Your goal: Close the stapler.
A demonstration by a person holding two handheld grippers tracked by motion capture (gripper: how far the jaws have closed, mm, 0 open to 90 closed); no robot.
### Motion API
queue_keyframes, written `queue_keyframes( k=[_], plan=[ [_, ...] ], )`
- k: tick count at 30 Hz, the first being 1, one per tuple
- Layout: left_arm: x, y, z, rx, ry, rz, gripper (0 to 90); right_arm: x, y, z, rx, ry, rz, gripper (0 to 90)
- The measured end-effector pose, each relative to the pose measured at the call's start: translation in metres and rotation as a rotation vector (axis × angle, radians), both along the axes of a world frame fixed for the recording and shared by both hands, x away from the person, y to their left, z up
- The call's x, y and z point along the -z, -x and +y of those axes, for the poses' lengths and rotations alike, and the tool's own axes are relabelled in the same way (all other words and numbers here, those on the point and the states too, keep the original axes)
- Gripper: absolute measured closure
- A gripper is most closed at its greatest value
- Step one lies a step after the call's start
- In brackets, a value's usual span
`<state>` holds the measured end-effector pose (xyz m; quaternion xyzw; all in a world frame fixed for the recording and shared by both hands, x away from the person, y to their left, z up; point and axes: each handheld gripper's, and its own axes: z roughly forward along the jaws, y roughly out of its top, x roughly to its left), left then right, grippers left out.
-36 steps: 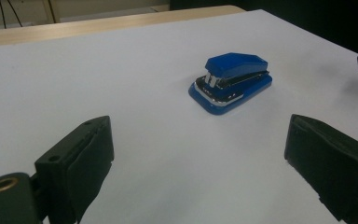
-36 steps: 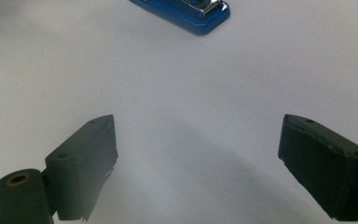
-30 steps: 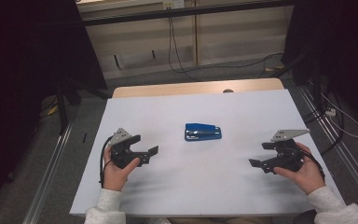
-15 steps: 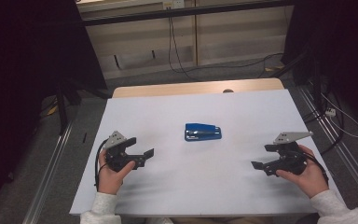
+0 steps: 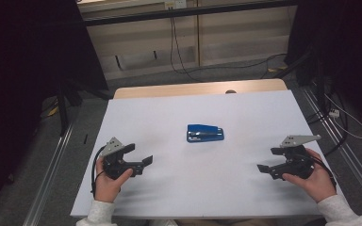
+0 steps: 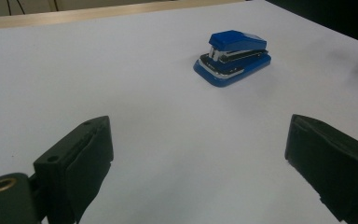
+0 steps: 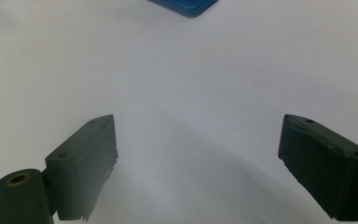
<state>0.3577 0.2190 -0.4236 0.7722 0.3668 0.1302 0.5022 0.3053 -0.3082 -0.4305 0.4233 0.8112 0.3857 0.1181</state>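
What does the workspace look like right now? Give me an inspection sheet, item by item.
Surface: white sheet covering a wooden table, whose far edge shows bare.
Job's things: one blue stapler lying closed near the middle, untouched.
Clutter: nothing seen on the sheet.
Grippers: left gripper held low at the near left, jaws wide apart, empty; right gripper held low at the near right, jaws wide apart, empty. Both point inward; neither touches the stapler.
Cables: a black cable loops from the left gripper by the hand; loose cables lie on the floor beyond the table and along its right side.
Surroundings: dark curtains on both sides, a pale wall panel behind, metal floor rails.
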Motion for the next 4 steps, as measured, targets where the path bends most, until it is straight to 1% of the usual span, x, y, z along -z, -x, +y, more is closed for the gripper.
queue_keyframes(
  k=[1, 4],
  plan=[
    [0.0001, 0.0003, 0.0005, -0.001, -0.007, 0.000, 7.8, 0.0000, -0.0002, 0.0004, -0.002, -0.001, -0.001, 11.1],
    [0.0009, -0.0002, 0.0015, -0.005, -0.005, 0.004, 7.7, 0.0002, -0.0007, 0.0015, -0.004, 0.001, -0.002, 11.1]
  ],
)
